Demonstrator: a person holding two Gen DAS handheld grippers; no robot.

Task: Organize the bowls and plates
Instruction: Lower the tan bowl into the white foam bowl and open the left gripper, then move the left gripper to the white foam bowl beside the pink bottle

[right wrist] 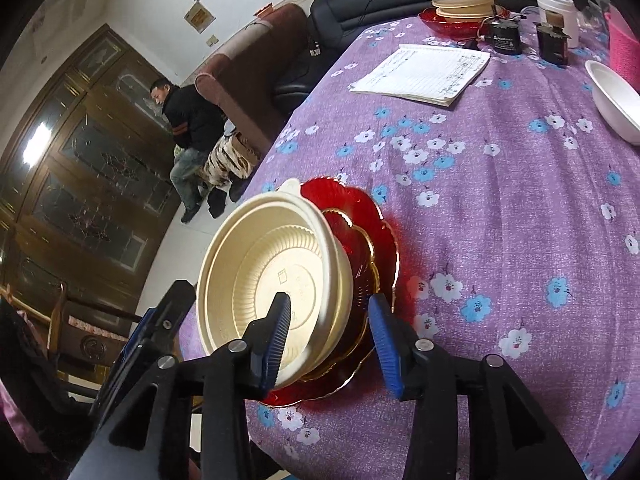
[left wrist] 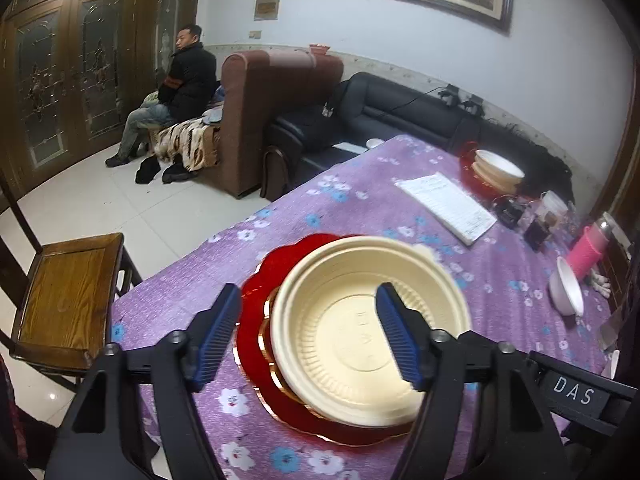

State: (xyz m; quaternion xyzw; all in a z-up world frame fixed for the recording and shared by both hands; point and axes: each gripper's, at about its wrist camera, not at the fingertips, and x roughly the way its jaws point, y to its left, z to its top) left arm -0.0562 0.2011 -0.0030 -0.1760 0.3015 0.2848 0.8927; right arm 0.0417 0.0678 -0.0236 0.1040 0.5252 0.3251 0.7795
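A cream plastic bowl sits on red scalloped plates with gold rims near the table's front edge. My left gripper is open above them, its jaws astride the bowl's left rim. In the right wrist view the bowl and the red plates lie just ahead. My right gripper is open, with its left finger inside the bowl and its right finger over the plates. A white bowl lies at the right; it also shows in the right wrist view.
A second stack of cream bowls on a red plate stands at the far end. A notepad, small dark devices, a cup and a pink object lie on the purple tablecloth. A wooden chair stands left.
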